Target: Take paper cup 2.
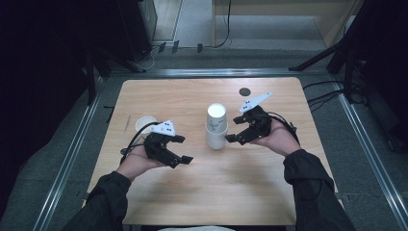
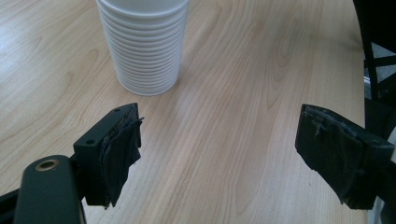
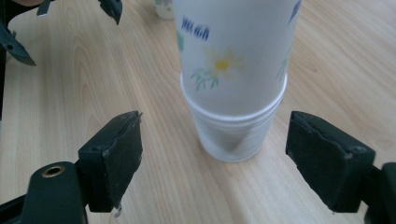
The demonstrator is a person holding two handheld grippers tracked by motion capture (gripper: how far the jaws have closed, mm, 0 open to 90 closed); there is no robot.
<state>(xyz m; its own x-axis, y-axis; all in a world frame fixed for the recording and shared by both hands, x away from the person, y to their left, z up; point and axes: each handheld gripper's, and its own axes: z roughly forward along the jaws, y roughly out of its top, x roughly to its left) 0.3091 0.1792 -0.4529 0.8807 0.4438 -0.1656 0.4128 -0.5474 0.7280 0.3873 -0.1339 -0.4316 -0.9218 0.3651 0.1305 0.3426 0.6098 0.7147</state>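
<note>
A flower-printed paper cup (image 1: 216, 117) stands nested in a white ribbed cup (image 1: 215, 138) at the middle of the wooden table (image 1: 250, 187). My right gripper (image 1: 234, 129) sits just right of the stack, open, its jaws apart from the cups. In the right gripper view the printed cup (image 3: 233, 51) and the ribbed cup (image 3: 233, 135) rise ahead between the spread jaws of that gripper (image 3: 215, 154), untouched. My left gripper (image 1: 185, 149) rests to the stack's left, open and empty. The left gripper view has its jaws (image 2: 219, 149) wide over bare wood, the ribbed cup (image 2: 142, 46) farther ahead.
Another paper cup (image 1: 144, 123) stands at the left behind my left hand, and its base peeks in at the top of the right gripper view (image 3: 163, 9). A small dark round spot (image 1: 245, 91) marks the table's far side. Dark stands and cables flank the table.
</note>
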